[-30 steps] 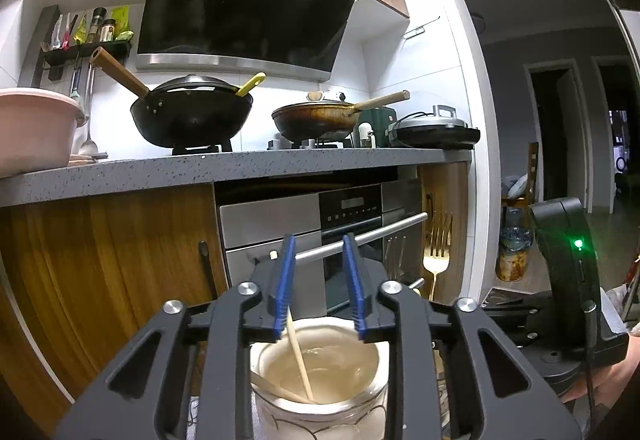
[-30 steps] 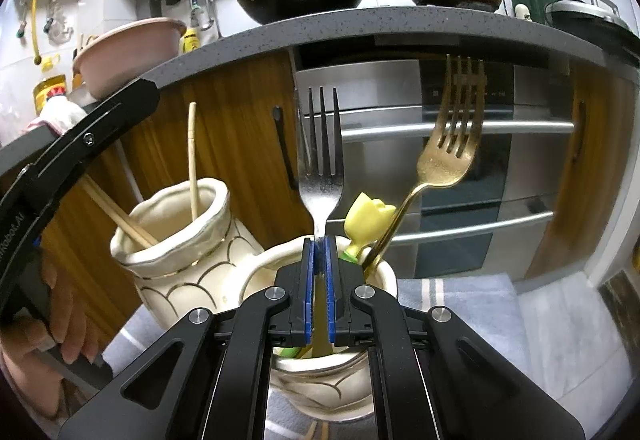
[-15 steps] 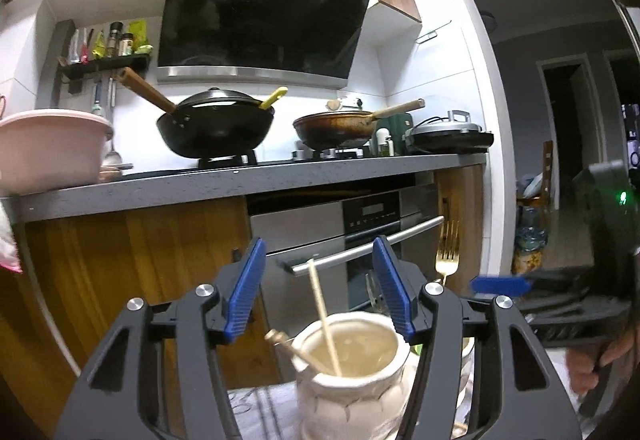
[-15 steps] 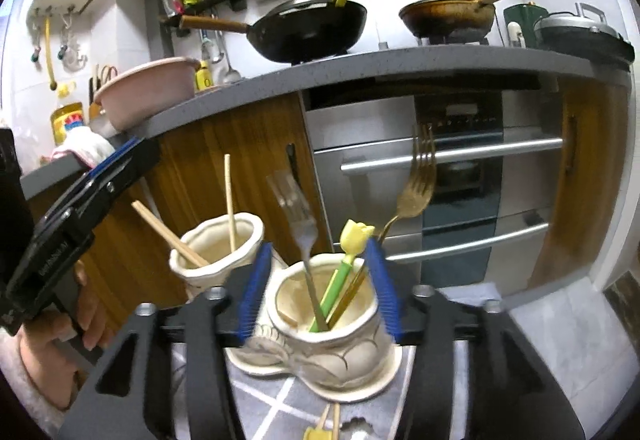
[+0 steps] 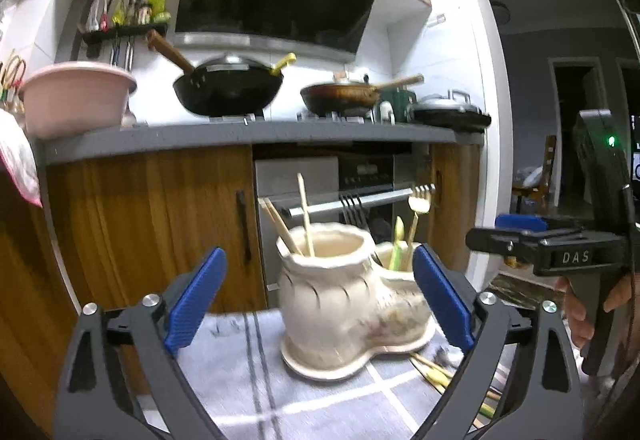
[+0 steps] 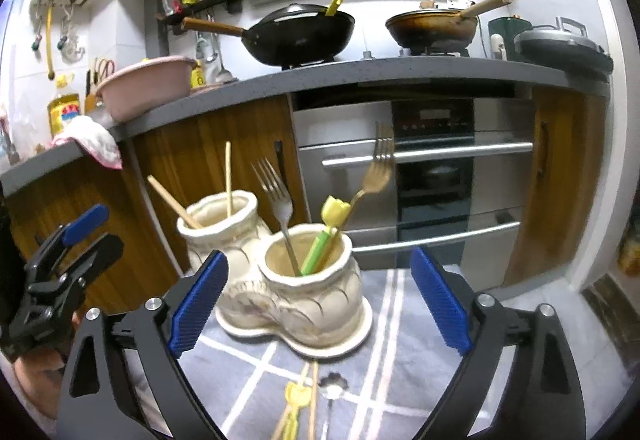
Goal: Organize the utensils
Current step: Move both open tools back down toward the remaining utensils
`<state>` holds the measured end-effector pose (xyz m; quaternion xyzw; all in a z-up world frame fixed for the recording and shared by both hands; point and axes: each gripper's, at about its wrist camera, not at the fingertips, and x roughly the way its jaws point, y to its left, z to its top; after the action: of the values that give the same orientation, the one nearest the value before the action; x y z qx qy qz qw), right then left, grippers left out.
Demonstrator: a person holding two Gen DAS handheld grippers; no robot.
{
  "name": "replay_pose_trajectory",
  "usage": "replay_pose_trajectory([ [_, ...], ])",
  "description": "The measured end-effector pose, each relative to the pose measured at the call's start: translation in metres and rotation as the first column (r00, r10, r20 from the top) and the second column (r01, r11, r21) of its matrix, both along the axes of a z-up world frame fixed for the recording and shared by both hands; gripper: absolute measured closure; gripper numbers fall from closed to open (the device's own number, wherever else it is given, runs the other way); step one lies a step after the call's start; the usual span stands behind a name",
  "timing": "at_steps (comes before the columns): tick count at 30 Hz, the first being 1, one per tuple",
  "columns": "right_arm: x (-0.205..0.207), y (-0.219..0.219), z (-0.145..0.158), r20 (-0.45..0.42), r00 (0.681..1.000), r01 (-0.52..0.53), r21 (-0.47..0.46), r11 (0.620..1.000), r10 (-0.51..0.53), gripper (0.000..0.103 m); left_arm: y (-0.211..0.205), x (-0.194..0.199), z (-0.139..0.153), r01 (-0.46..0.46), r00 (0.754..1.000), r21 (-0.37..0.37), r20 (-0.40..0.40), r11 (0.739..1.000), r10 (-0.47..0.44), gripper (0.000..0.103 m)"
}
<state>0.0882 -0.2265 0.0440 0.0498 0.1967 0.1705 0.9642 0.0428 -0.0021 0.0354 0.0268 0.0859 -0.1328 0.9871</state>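
A cream ceramic two-cup holder (image 6: 296,304) stands on a grey checked cloth (image 6: 392,368). Its left cup (image 6: 218,218) holds wooden chopsticks (image 6: 228,180). Its right cup (image 6: 306,260) holds a silver fork (image 6: 276,196), a gold fork (image 6: 376,172) and a yellow-green utensil (image 6: 334,210). My right gripper (image 6: 320,302) is open and empty, set back from the holder. My left gripper (image 5: 318,298) is open and empty in front of the holder (image 5: 336,304). Loose utensils (image 6: 304,404) lie on the cloth in front.
Behind the cloth are wooden cabinets (image 5: 152,224) and an oven (image 6: 432,176) under a grey counter (image 5: 248,132) with two woks and a pink basin (image 5: 76,96). The other gripper shows at the right edge of the left wrist view (image 5: 516,236).
The right gripper let go of the silver fork, which now stands in the right cup. Both grippers opened wide and pulled back from the holder.
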Motion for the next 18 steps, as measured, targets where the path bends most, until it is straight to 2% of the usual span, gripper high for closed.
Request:
replay_pose_trajectory([
  [4,-0.01,-0.009,-0.009,-0.011,0.999,0.039,0.001,0.999,-0.039,0.006,-0.007,-0.006,-0.015,0.012,0.998,0.014,-0.056,1.0,-0.012,0.006],
  [7,-0.016,-0.015,-0.021,-0.032,0.996,0.085,-0.031,0.996,-0.086,0.005,-0.01,-0.009,-0.026,0.022,0.995,0.018,-0.099,1.0,-0.02,0.006],
  [13,-0.018,-0.023,-0.049,-0.135,0.982,0.117,-0.085,0.989,-0.128,0.005,-0.014,-0.008,-0.046,0.039,0.975,-0.002,-0.22,0.999,-0.039,0.006],
  [18,-0.015,-0.023,-0.07,-0.203,0.969,0.113,-0.131,0.985,-0.138,0.005,-0.028,-0.011,-0.058,0.055,0.96,0.047,-0.276,0.997,-0.04,0.006],
])
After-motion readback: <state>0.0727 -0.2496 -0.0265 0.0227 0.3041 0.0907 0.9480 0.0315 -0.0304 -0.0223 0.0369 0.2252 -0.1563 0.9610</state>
